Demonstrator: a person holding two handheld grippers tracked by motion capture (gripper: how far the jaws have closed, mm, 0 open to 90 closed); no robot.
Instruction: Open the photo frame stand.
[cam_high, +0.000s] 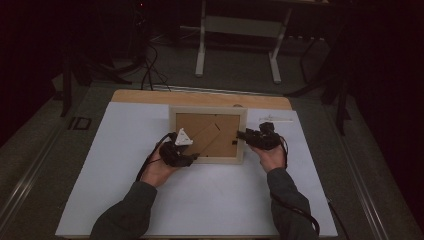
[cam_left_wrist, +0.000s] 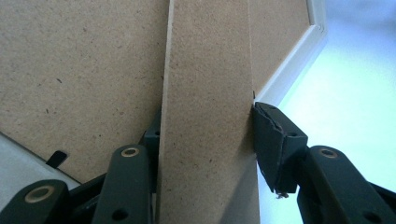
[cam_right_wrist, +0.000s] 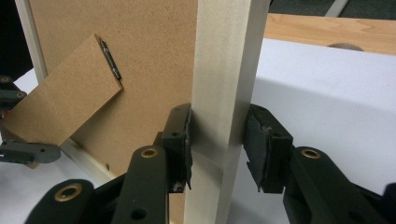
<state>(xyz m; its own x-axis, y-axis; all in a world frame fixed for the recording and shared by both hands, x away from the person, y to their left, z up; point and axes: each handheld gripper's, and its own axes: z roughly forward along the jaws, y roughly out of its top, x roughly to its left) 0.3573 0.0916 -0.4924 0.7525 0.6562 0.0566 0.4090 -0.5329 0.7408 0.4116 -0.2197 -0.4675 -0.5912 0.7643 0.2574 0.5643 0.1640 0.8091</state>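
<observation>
A pale wooden picture frame (cam_high: 207, 111) lies face down on the white table top (cam_high: 125, 150), its brown backing board (cam_high: 192, 125) facing up. A brown stand leg (cam_high: 212, 134), hinged to the backing, runs diagonally across it. My left gripper (cam_high: 192, 157) is shut on the lower end of this stand leg (cam_left_wrist: 208, 70), one pad (cam_left_wrist: 275, 140) against each edge. My right gripper (cam_high: 241, 135) is shut on the frame's right rail (cam_right_wrist: 226, 56), which stands between its pads (cam_right_wrist: 264, 149). The right gripper view also shows the hinge (cam_right_wrist: 111, 59) and the left gripper (cam_right_wrist: 14, 123) at the leg's end.
A bare wooden strip (cam_high: 200, 97) runs along the table's far edge. A thin white piece (cam_high: 277, 120) lies just beyond my right gripper. Past the table stand white furniture legs (cam_high: 201, 45) and cables (cam_high: 147, 70) on the dark floor.
</observation>
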